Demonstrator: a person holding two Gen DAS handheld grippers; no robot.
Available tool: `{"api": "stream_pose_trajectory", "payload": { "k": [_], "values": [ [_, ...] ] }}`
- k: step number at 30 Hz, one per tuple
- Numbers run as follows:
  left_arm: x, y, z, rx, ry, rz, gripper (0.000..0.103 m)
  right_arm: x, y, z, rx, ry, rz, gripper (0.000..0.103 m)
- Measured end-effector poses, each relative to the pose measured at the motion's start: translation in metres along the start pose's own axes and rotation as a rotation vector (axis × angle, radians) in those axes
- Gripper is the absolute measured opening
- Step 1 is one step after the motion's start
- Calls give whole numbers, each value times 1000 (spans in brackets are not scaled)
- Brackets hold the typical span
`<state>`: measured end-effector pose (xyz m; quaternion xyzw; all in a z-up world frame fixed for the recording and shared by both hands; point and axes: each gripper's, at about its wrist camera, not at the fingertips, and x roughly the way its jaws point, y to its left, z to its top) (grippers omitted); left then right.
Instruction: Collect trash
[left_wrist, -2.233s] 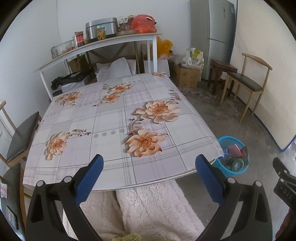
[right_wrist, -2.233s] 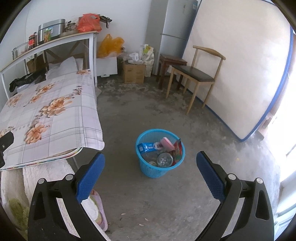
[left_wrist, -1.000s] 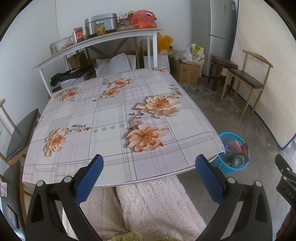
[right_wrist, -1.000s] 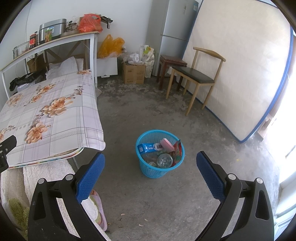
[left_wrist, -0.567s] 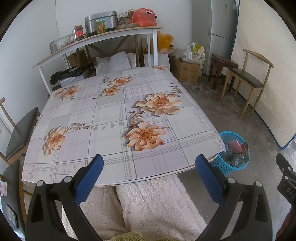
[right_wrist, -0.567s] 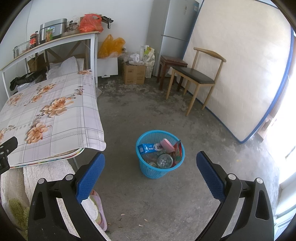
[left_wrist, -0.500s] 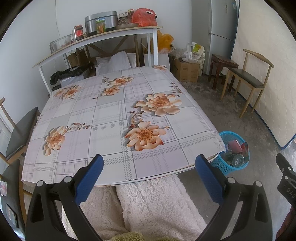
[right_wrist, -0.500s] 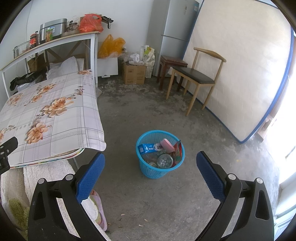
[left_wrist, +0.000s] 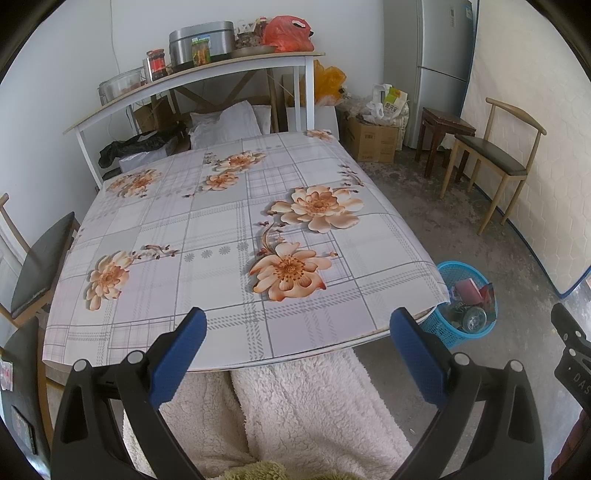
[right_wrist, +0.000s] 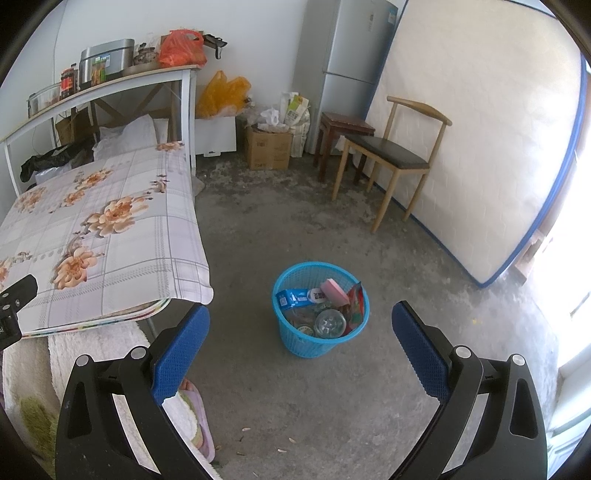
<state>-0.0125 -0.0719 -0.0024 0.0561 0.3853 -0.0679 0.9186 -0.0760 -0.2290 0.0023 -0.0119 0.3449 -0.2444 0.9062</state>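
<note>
A blue plastic waste basket (right_wrist: 320, 341) stands on the concrete floor, filled with wrappers, a pink packet and a clear bottle. In the left wrist view the same basket (left_wrist: 451, 335) peeks out past the table's right corner. My right gripper (right_wrist: 300, 347) hangs open above and in front of the basket, nothing between its blue pads. My left gripper (left_wrist: 298, 350) is open too, held over the near edge of the table (left_wrist: 221, 229) with the flowered cloth. The tabletop carries no loose items.
A fluffy white garment (left_wrist: 303, 410) covers the person's lap below the table edge. A wooden chair (right_wrist: 395, 155), a dark stool (right_wrist: 343, 133), a cardboard box (right_wrist: 267, 147), a fridge (right_wrist: 347, 55) and a leaning mattress (right_wrist: 480, 129) line the far side. A shelf (left_wrist: 192, 70) stands behind the table.
Both views shift only slightly; the left gripper has eased back a little from the table. Both grippers stay open and nothing has been picked up or dropped.
</note>
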Motion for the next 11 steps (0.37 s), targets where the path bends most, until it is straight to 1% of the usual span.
{"api": "stream_pose_trajectory", "payload": {
  "k": [11],
  "values": [
    [1,-1,0,0,9,-3,97,0,0,-1,0,-1,1,95]
  ]
}}
